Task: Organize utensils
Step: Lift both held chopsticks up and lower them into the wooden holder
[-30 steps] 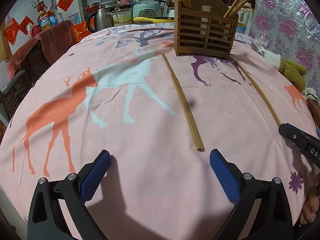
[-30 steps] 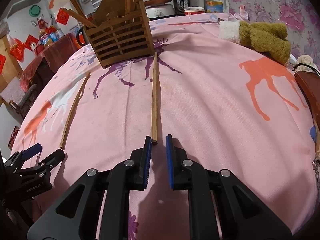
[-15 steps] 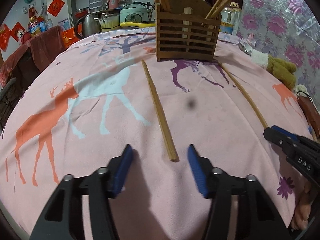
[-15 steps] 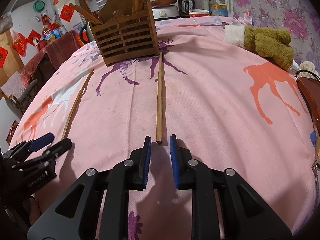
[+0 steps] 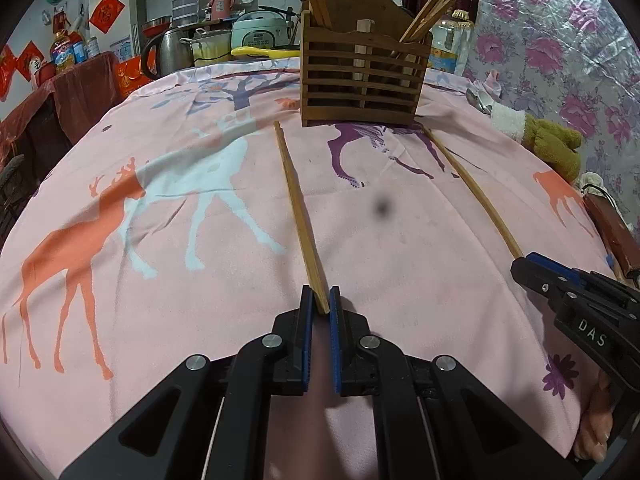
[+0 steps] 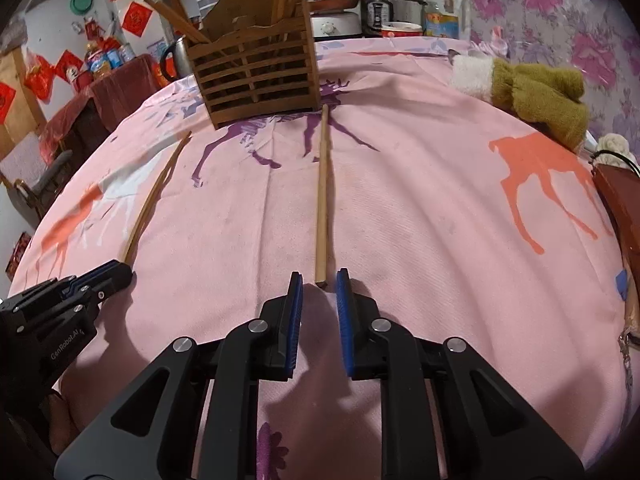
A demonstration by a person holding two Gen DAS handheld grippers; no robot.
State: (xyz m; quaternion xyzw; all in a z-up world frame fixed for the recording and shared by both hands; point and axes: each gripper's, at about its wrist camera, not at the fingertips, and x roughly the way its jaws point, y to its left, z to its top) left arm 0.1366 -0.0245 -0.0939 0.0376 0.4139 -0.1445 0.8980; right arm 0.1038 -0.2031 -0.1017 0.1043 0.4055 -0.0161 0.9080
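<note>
Now two long chopsticks lie flat on the pink deer-print tablecloth (image 5: 400, 264), both running from the near edge toward the slatted wooden utensil holder (image 5: 360, 80) at the far side. Left chopstick (image 5: 298, 208): pale tan wood, thin, square-cut at the near end, straight. Right chopstick (image 6: 322, 196): same wood and squared end, far tip just short of the holder's right corner. Holder: dark brown, horizontal slats, arched back panel, more chopsticks standing tilted inside.

Left gripper (image 5: 321, 302): blue ribbed pads pinched onto the near end of the left chopstick. Right gripper (image 6: 319, 286): pads parted, the right chopstick's near end sitting between the fingertips, not touching either. Cloth looks soft, finely ribbed, faintly stained mid-table. Olive plush toy (image 6: 536, 96), fuzzy with white cuff, at far right.
</note>
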